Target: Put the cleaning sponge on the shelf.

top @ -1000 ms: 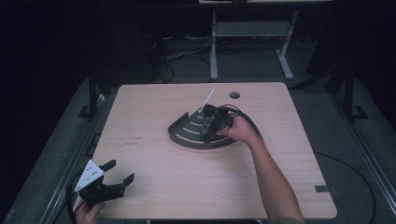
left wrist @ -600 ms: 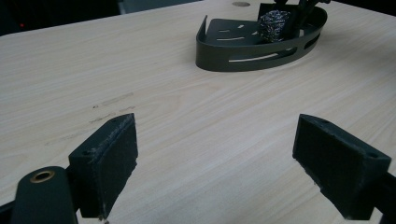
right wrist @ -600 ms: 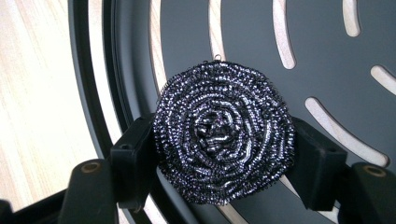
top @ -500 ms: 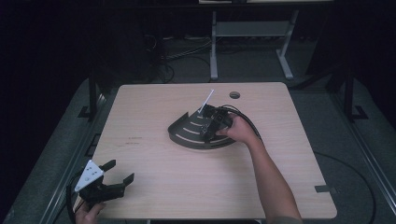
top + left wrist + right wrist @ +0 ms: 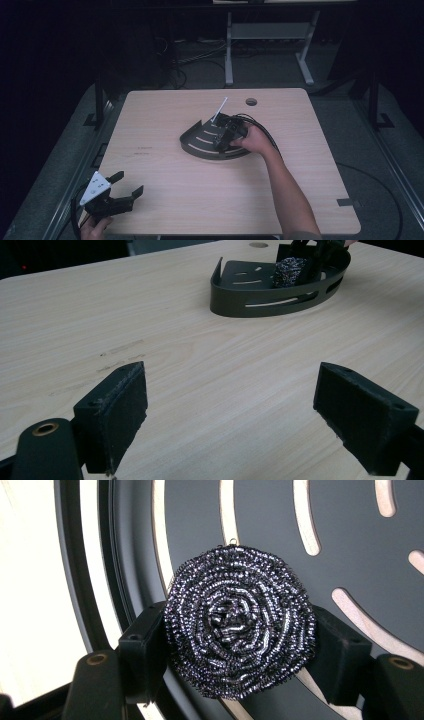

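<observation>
The right tongs [image 5: 235, 645] are pinching a round, coiled steel-wool scouring pad [image 5: 240, 630], its silvery-dark wire loops bulging out between the two black jaws that press on its left and right sides. The pad is held just over the floor of a dark grey metal tray shaped like a quarter circle [image 5: 200, 142], with a low curved wall and long slots cut through its bottom, so that the pale wood underneath shows through them. From the high view, the tray lies a little beyond the middle of the light wooden tabletop [image 5: 165, 115], and the right tongs [image 5: 226, 136] reach into it from its right side, with the person's hand [image 5: 255, 142] gripping them and the forearm stretching back to the near edge. A thin white stick [image 5: 219, 110] rises at a slant from the far part of the tray. The left tongs [image 5: 122, 192] rest at the near left corner of the tabletop, well apart from the tray, their jaws spread wide with nothing but bare wood between them; in the left gripper view the pad [image 5: 290, 271] is seen inside the tray's wall [image 5: 260, 297].
</observation>
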Demonstrator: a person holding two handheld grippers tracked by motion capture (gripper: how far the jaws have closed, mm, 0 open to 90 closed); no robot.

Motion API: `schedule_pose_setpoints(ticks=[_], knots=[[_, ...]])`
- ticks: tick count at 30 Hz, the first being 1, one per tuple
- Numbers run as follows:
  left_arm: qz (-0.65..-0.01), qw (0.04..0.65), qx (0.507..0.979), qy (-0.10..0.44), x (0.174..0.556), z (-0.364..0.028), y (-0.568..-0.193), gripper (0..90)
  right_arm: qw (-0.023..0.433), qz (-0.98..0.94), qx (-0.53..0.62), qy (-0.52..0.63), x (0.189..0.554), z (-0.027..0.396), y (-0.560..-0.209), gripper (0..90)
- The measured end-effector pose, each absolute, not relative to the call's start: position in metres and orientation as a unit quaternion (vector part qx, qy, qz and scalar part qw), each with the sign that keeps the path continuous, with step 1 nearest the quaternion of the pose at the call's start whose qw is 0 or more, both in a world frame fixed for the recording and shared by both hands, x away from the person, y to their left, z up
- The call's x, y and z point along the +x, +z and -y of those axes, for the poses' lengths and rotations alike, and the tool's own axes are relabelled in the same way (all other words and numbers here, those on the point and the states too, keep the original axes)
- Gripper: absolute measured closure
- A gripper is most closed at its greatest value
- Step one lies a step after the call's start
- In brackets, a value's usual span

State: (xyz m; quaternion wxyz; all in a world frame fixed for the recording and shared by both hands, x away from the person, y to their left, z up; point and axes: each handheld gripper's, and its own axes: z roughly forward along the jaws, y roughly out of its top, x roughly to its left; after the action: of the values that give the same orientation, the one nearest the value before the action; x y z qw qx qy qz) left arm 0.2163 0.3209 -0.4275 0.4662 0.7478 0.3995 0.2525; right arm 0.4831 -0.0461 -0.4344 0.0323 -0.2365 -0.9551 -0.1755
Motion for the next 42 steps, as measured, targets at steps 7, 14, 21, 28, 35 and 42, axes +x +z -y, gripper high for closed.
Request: schedule_pose_setpoints(ticks=[7,14,21,28,35,42], knots=[[-0.4,0.466,0.748,0.251,0.2171,-0.3195,-0.4279,13.3,0.033,0.954,-0.24,-0.176,0.4836,0.0467,-0.4354,31.7],[-0.399,0.464,0.75,0.251,0.2174,-0.3191,-0.4282,13.3,0.036,0.952,-0.244,-0.179,0.4844,0.0489,-0.4386,31.6],[-0.399,0.463,0.75,0.251,0.2177,-0.3183,-0.4284,13.3,0.037,0.951,-0.245,-0.185,0.4848,0.0519,-0.4395,31.4],[-0.4,0.464,0.75,0.25,0.218,-0.3185,-0.4289,13.3,0.039,0.95,-0.249,-0.186,0.4846,0.0535,-0.4401,30.9],[-0.4,0.462,0.751,0.25,0.2179,-0.3196,-0.4296,13.3,0.039,0.949,-0.25,-0.185,0.4849,0.0533,-0.4407,30.3],[-0.402,0.463,0.75,0.249,0.2179,-0.3198,-0.4298,13.3,0.041,0.95,-0.251,-0.184,0.4848,0.0531,-0.4416,27.9]])
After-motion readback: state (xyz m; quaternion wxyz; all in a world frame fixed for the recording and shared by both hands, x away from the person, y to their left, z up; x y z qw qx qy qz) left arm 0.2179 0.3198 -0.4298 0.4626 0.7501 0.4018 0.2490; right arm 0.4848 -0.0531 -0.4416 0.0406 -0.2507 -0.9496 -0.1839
